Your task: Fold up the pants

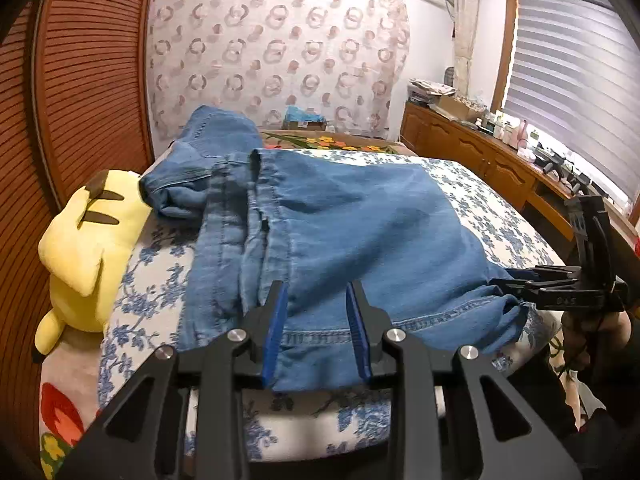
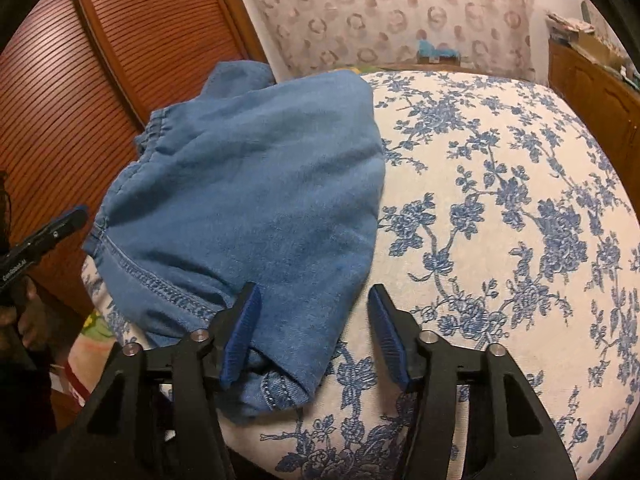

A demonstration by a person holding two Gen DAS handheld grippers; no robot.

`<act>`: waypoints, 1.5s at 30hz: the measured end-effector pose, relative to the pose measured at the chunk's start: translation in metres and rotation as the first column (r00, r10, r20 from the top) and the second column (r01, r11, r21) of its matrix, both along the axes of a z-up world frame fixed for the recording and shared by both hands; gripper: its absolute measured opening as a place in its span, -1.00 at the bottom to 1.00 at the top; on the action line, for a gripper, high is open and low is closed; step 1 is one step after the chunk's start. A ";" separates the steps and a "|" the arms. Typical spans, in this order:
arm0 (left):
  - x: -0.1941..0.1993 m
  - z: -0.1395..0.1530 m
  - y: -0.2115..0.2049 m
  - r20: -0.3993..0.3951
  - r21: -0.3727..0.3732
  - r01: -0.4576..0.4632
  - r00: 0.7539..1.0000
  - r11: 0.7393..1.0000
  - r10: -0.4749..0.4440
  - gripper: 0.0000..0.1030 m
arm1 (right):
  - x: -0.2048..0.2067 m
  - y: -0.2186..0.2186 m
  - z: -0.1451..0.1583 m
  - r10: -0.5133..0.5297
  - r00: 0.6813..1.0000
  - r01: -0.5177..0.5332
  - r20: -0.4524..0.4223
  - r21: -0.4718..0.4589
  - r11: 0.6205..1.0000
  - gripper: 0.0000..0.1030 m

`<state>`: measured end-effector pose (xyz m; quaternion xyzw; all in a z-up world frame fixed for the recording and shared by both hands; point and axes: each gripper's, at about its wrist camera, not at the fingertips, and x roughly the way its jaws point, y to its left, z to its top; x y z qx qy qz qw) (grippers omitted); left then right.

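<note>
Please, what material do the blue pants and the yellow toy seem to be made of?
The pants look like soft, light denim: matte faded blue, with doubled stitching along the hems. The yellow toy seems to be plush: a fuzzy, padded surface with sewn brown stripes. The exact fibres cannot be told.

Pants (image 1: 344, 216): lie on the bed (image 1: 480, 200), toward its left side, hem nearest.
Plush toy (image 1: 92, 248): on the bed's left edge, just left of the pants.
Left claw (image 1: 318, 328): over the near hem, jaws apart.
Right claw (image 2: 316, 336): at the pants' near right corner, jaws apart.
Cabinet (image 1: 472, 152): right of the bed.
</note>
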<state>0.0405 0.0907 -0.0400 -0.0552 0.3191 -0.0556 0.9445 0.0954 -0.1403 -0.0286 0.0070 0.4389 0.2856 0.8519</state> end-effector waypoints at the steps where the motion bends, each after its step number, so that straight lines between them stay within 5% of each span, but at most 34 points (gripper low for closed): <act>1: 0.001 0.001 -0.004 -0.001 0.003 0.006 1.000 1.000 -0.006 -0.44 | -0.001 0.000 0.000 0.002 1.000 -0.002 0.002 0.000 1.000 0.04; 14: 0.013 -0.021 -0.040 -0.065 0.010 0.079 0.995 0.997 -0.078 -0.44 | -0.010 0.007 0.005 0.040 0.999 -0.042 0.033 0.051 0.998 -0.79; 20: 0.017 -0.041 -0.043 -0.118 0.000 0.091 0.989 0.996 -0.090 -0.44 | -0.016 0.002 0.025 0.034 0.996 -0.044 0.081 0.121 0.992 -0.87; 31: 0.013 -0.037 -0.040 -0.110 -0.024 0.092 0.989 0.995 -0.094 -0.44 | -0.021 0.020 0.058 0.068 0.986 -0.089 0.149 0.135 0.987 -0.88; 37: -0.003 -0.005 -0.002 -0.024 -0.042 -0.002 1.000 0.999 0.001 -0.44 | -0.019 0.048 0.088 0.134 0.967 -0.168 0.216 0.148 0.975 -0.89; 45: -0.032 0.013 0.068 0.046 -0.036 -0.139 0.989 0.990 0.140 -0.44 | -0.019 0.126 0.111 0.275 0.921 -0.340 0.275 0.227 0.913 -0.89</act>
